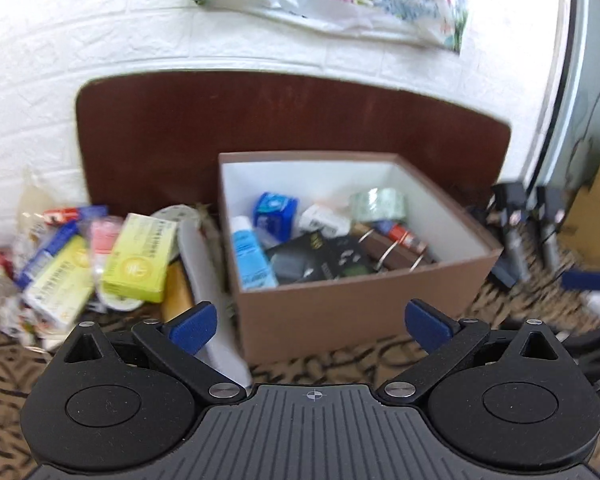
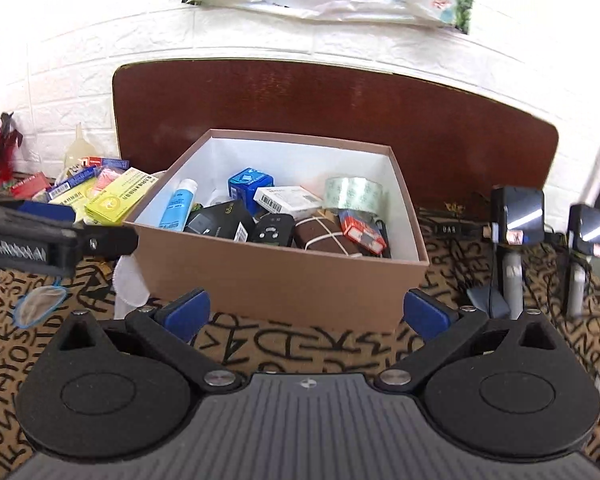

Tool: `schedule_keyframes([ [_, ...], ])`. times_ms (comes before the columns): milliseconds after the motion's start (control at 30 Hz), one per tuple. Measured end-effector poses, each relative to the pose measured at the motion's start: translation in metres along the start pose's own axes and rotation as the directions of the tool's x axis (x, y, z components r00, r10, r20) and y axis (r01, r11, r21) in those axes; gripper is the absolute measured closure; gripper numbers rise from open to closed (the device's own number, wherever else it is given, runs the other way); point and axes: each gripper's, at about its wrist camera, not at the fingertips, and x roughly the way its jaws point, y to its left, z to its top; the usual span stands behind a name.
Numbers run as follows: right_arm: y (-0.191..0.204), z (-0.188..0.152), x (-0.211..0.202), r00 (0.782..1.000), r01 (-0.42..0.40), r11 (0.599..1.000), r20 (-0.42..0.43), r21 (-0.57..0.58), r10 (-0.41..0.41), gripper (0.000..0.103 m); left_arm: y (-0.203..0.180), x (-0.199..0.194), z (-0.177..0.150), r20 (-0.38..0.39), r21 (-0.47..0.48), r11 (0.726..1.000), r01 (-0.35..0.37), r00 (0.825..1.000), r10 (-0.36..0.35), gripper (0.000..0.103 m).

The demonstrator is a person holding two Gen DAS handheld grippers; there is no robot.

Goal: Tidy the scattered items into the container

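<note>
**Both grippers empty, pile on the left still waiting**

We judge the step in hand to be a reach for the next loose item. Our left gripper (image 1: 310, 322) has its jaws spread wide with nothing between them, and our right gripper (image 2: 306, 312) is likewise fully open and empty. To do this well, we should send the left gripper toward the heap just left of the box (image 2: 284, 276) and pick something that lies on top — the yellow-green carton (image 1: 140, 258) looks the easiest, since its long flat faces suit a two-finger pinch across the narrow side. We should close squarely on it, lift clear of the box wall, and let go only once it is over the opening.

The box is a brown cardboard container with a white lining, open at the top, standing on the patterned cloth (image 2: 292, 350) in front of a dark wooden board (image 2: 340, 112). It already holds a blue tube (image 2: 179, 204), a blue cube-shaped carton (image 2: 250, 184), a roll of clear tape (image 2: 354, 194) and several dark items — roughly half full.
</note>
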Motion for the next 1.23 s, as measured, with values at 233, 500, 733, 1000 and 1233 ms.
schedule_keyframes([
  [233,0.005,-0.008,-0.003,0.999,0.017,1.000,-0.029,-0.004,-0.018,0.001,-0.013,-0.007,-0.014,-0.010,0.061,0.998,-0.005,1.000,0.006,0.000],
  [500,0.007,-0.009,-0.003,0.999,0.013,1.000,-0.043,-0.015,-0.014,0.001,-0.016,-0.006,-0.013,-0.011,0.066,0.997,-0.030,0.999,0.031,0.000],
  [733,0.011,-0.010,0.002,0.998,0.011,0.999,-0.055,-0.030,-0.013,0.001,-0.016,-0.002,-0.014,-0.020,0.067,0.997,-0.025,0.999,0.026,0.000],
  [1000,0.013,-0.009,0.006,0.998,0.003,0.999,-0.063,-0.037,-0.006,0.001,-0.017,-0.003,-0.016,-0.007,0.076,0.997,-0.028,1.000,0.029,0.000],
  [1233,0.013,-0.008,0.007,0.998,0.007,0.999,-0.063,-0.038,-0.009,0.001,-0.016,-0.002,-0.016,-0.014,0.068,0.997,-0.026,1.000,0.027,0.000],
])
